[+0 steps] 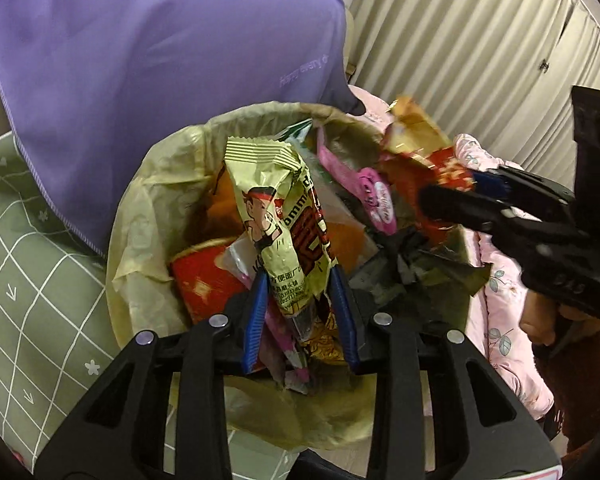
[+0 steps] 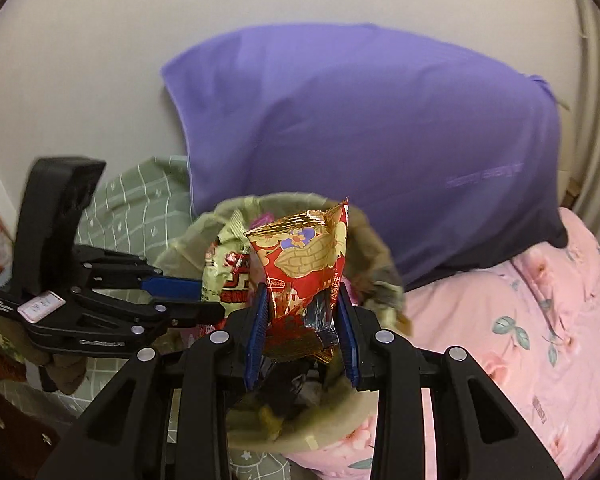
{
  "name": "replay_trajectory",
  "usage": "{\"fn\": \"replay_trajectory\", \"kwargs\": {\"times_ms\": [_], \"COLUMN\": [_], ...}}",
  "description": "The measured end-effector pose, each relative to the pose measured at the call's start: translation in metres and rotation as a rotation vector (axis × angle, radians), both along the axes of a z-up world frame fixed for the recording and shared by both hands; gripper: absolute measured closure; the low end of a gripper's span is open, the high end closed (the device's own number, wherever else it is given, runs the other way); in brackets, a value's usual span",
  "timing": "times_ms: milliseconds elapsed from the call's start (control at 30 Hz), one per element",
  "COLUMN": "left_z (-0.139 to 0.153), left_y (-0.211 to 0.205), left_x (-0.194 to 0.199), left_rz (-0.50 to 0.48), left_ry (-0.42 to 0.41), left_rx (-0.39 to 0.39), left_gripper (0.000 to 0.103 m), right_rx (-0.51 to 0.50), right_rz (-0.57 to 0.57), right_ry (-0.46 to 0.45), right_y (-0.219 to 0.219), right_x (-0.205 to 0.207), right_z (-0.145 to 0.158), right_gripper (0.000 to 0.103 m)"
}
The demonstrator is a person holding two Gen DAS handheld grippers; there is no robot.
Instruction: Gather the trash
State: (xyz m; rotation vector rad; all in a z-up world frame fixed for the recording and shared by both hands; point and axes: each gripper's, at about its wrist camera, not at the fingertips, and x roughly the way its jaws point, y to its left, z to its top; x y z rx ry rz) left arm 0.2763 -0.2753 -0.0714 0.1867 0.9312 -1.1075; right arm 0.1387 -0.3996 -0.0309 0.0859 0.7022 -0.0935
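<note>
Clamping crinkled foil wrappers [image 1: 284,216], claws [image 1: 300,280]

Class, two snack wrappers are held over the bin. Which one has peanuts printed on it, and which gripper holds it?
The red and gold wrapper, clamped in the right gripper. The other, in the left gripper, is pale green with a cartoon figure and no peanuts.

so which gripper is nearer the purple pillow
Left. The left gripper holds its wrapper over the bin side below the purple pillow; the right gripper is farther out, toward the pink quilt.
</note>
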Motion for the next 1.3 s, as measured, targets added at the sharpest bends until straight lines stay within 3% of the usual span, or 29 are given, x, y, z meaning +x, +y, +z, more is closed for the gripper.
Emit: {"fn": "replay_trajectory", "kwargs": {"times_ms": [267, 533, 767, 967, 1167, 1233, 1300], "left_z": [0.0, 0.013, 0.021, 0.023, 0.029, 0.032, 0.034], "left_y": [0.014, 0.025, 0.027, 0.023, 0.019, 0.025, 0.028], "left_x": [0.0, -0.014, -0.007, -0.007, -0.006, -0.005, -0.005], "left_rz": [0.045, 0.074, 0.114, 0.071, 0.062, 0.069, 0.067], "left_ry": [0.04, 0.027, -0.019, -0.013, -0.018, -0.006, 0.004], "left_rx": [-0.022, -0.057, -0.027, -0.01, -0.031, -0.048, -0.062], "left_gripper": [0.073, 0.073, 0.071, 0.071, 0.063, 0.057, 0.05], "right_rx": [0.028, -0.043, -0.037, -0.041, -0.087, -0.079, -0.069], "right_rz": [0.021, 0.066, 0.052, 0.049, 0.076, 0.063, 0.052], "right_ry": [0.033, 0.033, 0.064, 0.086, 0.083, 0.079, 0.072], "right_y": [-0.006, 0.002, -0.001, -0.002, 0.007, 0.005, 0.004], "right_x": [0.006, 0.012, 0.022, 0.021, 0.014, 0.013, 0.012], "right_z": [-0.021, -0.026, -0.025, -0.027, -0.031, -0.03, -0.029], "right_gripper": [0.072, 0.072, 0.071, 0.071, 0.07, 0.062, 0.06]}}
